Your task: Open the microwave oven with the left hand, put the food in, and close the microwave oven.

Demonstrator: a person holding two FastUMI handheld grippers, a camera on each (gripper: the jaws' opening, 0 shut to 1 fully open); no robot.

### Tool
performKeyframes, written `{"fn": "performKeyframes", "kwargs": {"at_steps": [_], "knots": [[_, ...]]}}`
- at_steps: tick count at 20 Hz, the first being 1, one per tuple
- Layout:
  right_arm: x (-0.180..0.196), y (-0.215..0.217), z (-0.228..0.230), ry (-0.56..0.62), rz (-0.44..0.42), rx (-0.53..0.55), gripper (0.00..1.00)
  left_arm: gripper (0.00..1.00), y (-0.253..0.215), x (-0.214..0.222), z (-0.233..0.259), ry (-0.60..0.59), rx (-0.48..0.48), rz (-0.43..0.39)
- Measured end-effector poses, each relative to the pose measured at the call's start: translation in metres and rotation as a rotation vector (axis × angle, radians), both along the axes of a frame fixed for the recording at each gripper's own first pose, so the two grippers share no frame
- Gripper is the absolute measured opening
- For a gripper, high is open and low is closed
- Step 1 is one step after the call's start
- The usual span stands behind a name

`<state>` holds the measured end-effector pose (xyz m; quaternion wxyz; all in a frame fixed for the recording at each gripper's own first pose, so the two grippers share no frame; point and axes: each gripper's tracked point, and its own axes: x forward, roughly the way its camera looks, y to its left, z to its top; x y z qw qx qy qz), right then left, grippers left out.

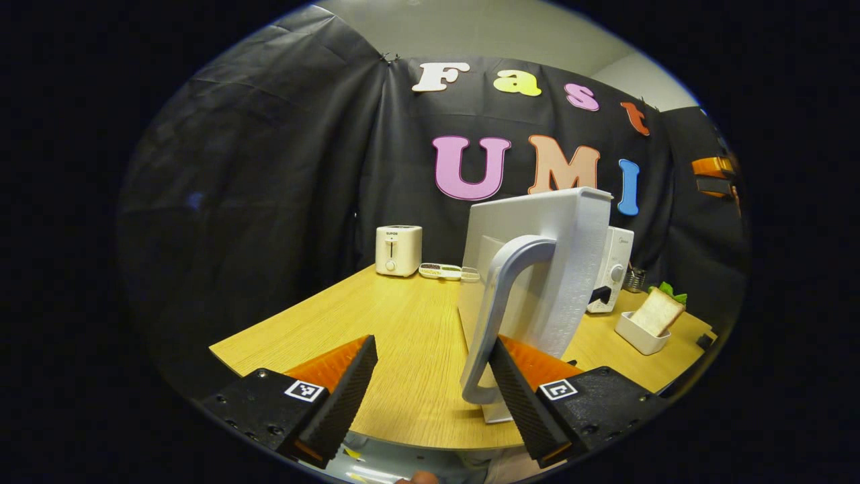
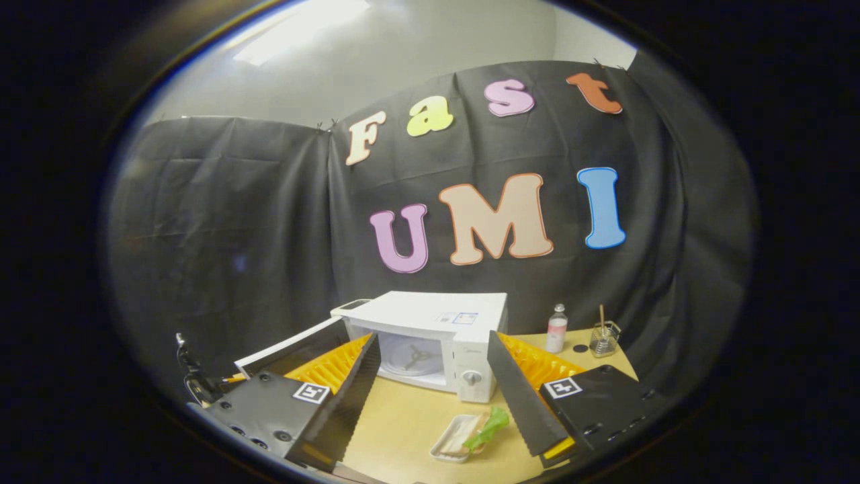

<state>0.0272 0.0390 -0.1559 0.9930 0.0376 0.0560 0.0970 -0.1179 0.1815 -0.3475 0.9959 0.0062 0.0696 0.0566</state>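
Microwave door is swung wide, my left hand-held gripper spread open around its handle, gripping nothing. Right hand-held gripper open too. Sandwich sits on the bench in a tray; it looks soft, so I'd grab the stiff rim.

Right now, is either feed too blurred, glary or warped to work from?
Left gripper view: sharp, evenly lit, the microwave door looming large and curved by fisheye. Right gripper view: ceiling light glare up top, the sandwich tray small but clear.
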Motion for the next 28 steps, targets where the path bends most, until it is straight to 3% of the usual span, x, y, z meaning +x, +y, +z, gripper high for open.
{"fn": "performKeyframes", "kwargs": {"at_steps": [5, 10, 15, 22, 28], "knots": [[0.0, -0.006, -0.006, 0.005, -0.01, -0.016, 0.92, 1.0, 0.015, -0.008, 0.003, 0.008, -0.001, 0.034], [0.003, -0.011, -0.01, 0.011, -0.019, -0.008, 0.92, 0.99, 0.076, -0.032, 0.021, -0.013, 0.014, 0.246], [0.005, -0.019, -0.028, 0.049, -0.032, -0.003, 0.92, 0.95, 0.087, -0.05, 0.068, -0.088, 0.027, 0.326], [0.005, -0.034, -0.084, 0.211, -0.016, 0.04, 0.92, 0.93, 0.025, -0.043, 0.15, -0.201, 0.133, 0.241], [0.001, -0.054, -0.144, 0.42, -0.006, 0.108, 0.92, 0.92, -0.01, -0.026, 0.194, -0.266, 0.152, 0.205]]}}
